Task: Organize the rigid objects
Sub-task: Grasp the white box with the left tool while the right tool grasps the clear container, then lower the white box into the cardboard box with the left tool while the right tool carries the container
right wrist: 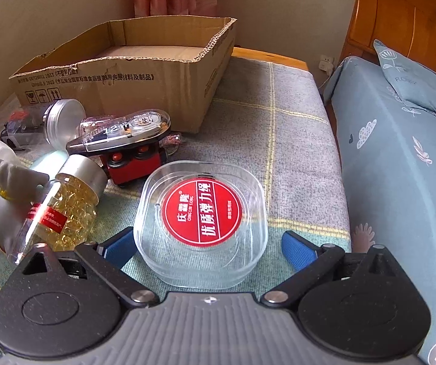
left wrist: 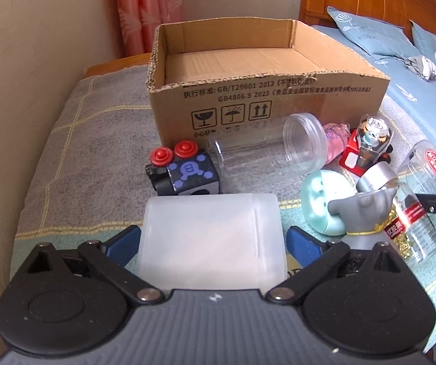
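Left hand-held gripper [left wrist: 213,240] spread around the frosted white plastic box [left wrist: 211,237] on the blanket-covered bed, right hand-held gripper [right wrist: 207,248] spread beside the clear red-labelled plastic case [right wrist: 201,219] — both look light, stiff, slick, so squeeze the flat sides.

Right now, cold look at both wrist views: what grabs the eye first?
The frosted white container fills the space between the left gripper fingers, which flank its sides. In the right wrist view, a clear case with a round red label lies between the open right gripper fingers. Behind both, an empty cardboard box sits on the blanket, with a jumble of toys and bottles in front of it.
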`<action>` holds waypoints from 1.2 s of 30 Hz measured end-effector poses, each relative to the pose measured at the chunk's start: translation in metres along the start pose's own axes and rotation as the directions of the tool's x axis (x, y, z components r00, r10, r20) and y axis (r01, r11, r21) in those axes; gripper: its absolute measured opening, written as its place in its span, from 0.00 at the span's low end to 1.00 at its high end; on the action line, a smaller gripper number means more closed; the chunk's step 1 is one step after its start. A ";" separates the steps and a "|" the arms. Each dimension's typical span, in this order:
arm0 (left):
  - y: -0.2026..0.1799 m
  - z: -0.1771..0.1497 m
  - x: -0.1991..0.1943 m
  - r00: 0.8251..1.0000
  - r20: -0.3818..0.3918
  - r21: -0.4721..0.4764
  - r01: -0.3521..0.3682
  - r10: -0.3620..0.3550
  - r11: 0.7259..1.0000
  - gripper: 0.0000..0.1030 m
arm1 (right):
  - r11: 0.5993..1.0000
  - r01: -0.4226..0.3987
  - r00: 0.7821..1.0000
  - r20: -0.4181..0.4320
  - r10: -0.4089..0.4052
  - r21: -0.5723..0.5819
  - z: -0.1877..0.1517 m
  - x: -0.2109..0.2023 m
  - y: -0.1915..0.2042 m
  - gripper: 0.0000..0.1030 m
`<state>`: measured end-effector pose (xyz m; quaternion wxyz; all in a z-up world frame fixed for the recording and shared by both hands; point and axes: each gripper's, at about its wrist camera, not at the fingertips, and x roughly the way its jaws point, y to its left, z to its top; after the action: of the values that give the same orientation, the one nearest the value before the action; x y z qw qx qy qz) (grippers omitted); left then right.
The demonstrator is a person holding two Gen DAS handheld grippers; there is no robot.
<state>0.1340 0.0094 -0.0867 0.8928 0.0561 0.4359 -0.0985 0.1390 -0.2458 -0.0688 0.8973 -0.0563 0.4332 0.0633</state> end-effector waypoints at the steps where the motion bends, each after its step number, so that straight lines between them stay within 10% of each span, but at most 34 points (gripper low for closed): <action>1: 0.000 0.000 0.000 1.000 0.000 -0.001 0.001 -0.001 1.000 0.96 | 1.000 0.001 1.000 -0.002 -0.001 -0.012 0.003 0.000 0.001 0.91; 23: 0.000 0.010 -0.026 0.998 -0.037 0.074 0.046 -0.043 0.996 0.80 | 0.996 -0.046 0.998 -0.040 0.043 -0.073 0.021 -0.030 -0.005 0.78; 36: -0.006 0.107 -0.058 0.992 0.104 0.161 0.053 -0.070 0.985 0.80 | 0.983 -0.129 0.986 0.089 0.142 -0.132 0.073 -0.085 0.000 0.78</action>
<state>0.1797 -0.0094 0.0252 0.9046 0.1079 0.3786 -0.1632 0.1427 -0.2395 0.0429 0.9058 -0.0801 0.3865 0.1542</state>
